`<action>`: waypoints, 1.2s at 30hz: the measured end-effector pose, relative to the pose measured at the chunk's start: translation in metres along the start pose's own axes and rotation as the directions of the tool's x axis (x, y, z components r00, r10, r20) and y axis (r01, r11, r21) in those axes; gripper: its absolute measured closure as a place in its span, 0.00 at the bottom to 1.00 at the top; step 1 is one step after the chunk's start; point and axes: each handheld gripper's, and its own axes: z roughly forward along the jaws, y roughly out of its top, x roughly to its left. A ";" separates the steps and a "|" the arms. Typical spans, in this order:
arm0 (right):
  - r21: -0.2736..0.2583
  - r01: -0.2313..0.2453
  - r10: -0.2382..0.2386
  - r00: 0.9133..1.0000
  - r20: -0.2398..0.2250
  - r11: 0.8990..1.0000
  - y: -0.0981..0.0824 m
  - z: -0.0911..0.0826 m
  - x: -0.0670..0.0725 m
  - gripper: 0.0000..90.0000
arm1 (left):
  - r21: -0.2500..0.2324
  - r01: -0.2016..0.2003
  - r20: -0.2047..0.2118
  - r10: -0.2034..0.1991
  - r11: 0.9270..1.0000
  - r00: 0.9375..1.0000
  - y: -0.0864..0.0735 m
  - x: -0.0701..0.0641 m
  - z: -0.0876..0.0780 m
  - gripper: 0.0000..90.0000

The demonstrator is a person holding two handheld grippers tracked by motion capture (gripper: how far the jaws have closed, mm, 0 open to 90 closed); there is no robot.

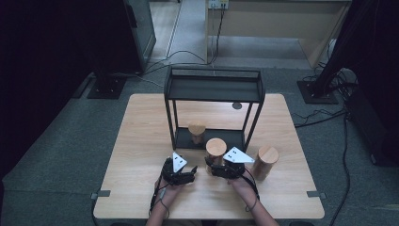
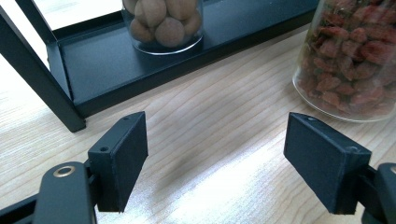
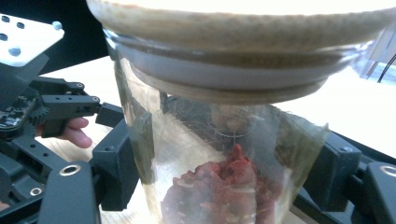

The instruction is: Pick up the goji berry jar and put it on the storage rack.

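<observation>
A glass jar of red dried berries (image 3: 224, 186) with a wooden lid (image 3: 243, 18) stands between the black jaws of my right gripper (image 3: 226, 154), whose pads press on the glass from both sides. From the high view this jar (image 1: 216, 149) is just in front of the black rack (image 1: 214, 87), with the right gripper (image 1: 217, 165) at it. My left gripper (image 2: 217, 126) is open over bare wood with nothing between its fingers. It sits left of the berry jar (image 2: 355, 60). A jar of walnuts (image 2: 163, 23) stands on the rack's lower shelf.
A third jar with a wooden lid (image 1: 266, 161) stands on the table to the right of the held one. The rack's black leg (image 2: 42, 84) is close ahead on the left in the left gripper view. A hand (image 3: 74, 133) holds the other gripper nearby.
</observation>
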 end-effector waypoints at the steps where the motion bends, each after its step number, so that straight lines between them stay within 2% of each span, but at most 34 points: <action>1: 0.002 -0.001 0.001 1.000 0.002 1.000 0.000 0.000 0.000 0.28 | 0.000 -0.001 -0.001 0.001 1.000 1.000 0.000 0.000 0.000 0.24; 9: 0.016 0.005 -0.006 1.000 0.017 1.000 0.003 0.004 -0.001 0.28 | 0.009 -0.031 -0.013 0.031 0.999 0.999 0.001 -0.004 0.000 0.24; 16: 0.004 0.011 -0.011 1.000 0.029 1.000 0.005 0.006 -0.001 0.28 | 0.008 -0.031 -0.008 0.031 0.999 0.999 0.001 -0.003 0.000 0.24; 22: -0.008 -0.016 0.016 0.999 0.040 1.000 0.006 0.008 -0.002 0.28 | 0.008 -0.032 -0.009 0.032 0.999 0.999 0.001 -0.004 0.000 0.24; 30: -0.003 0.009 -0.009 0.999 0.044 1.000 0.010 0.013 -0.001 0.28 | 0.007 -0.036 -0.010 0.036 0.999 0.999 0.001 -0.005 0.000 0.24; 36: 0.003 -0.004 0.004 0.999 0.044 1.000 0.014 0.019 -0.006 0.28 | 0.007 -0.037 -0.011 0.037 0.999 0.999 0.001 -0.005 0.000 0.24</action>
